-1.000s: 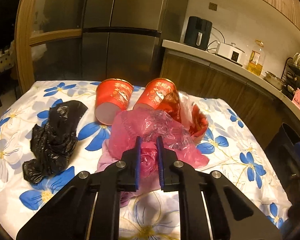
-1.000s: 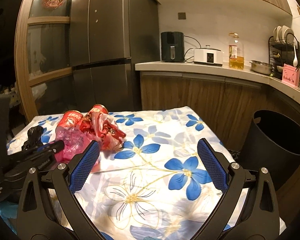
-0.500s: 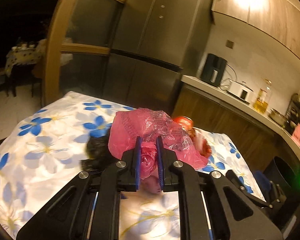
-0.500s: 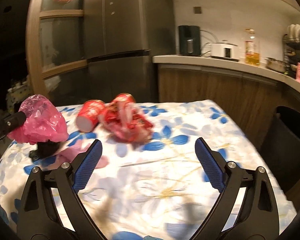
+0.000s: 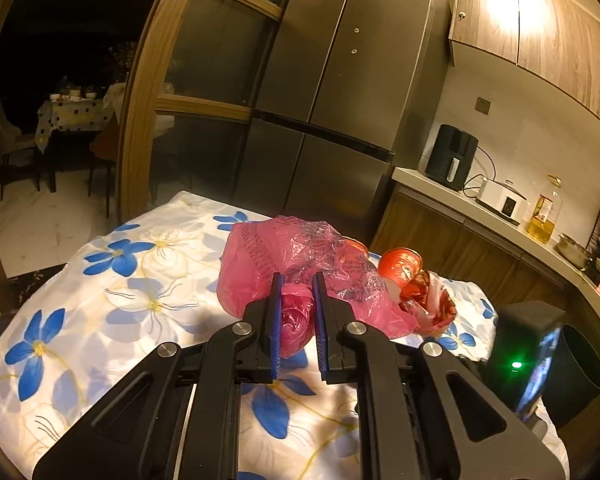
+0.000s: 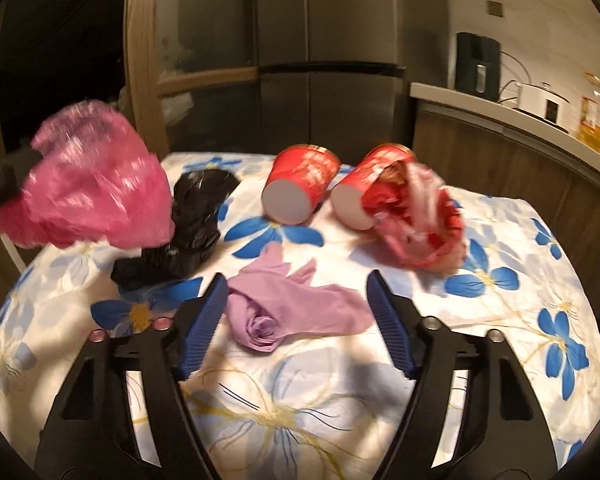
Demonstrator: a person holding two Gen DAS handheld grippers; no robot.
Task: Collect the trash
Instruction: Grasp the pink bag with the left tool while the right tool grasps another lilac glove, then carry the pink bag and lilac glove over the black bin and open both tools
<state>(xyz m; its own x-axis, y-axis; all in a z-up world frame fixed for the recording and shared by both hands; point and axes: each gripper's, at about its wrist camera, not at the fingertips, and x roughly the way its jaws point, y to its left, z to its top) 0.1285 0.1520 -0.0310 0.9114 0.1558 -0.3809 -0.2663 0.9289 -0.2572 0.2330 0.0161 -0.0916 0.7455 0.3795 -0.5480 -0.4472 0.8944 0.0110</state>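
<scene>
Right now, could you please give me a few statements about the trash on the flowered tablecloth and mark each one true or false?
1. The left gripper is shut on a crumpled pink plastic bag. True.
2. Both red paper cups stand upright. False: they lie on their sides, white bases toward the right wrist camera.
3. A lilac rubber glove lies between the closing jaws of the right gripper. True; the pads do not press on it.
4. The black plastic bag is inside the dark bin. False: it lies on the flowered tablecloth.
</scene>
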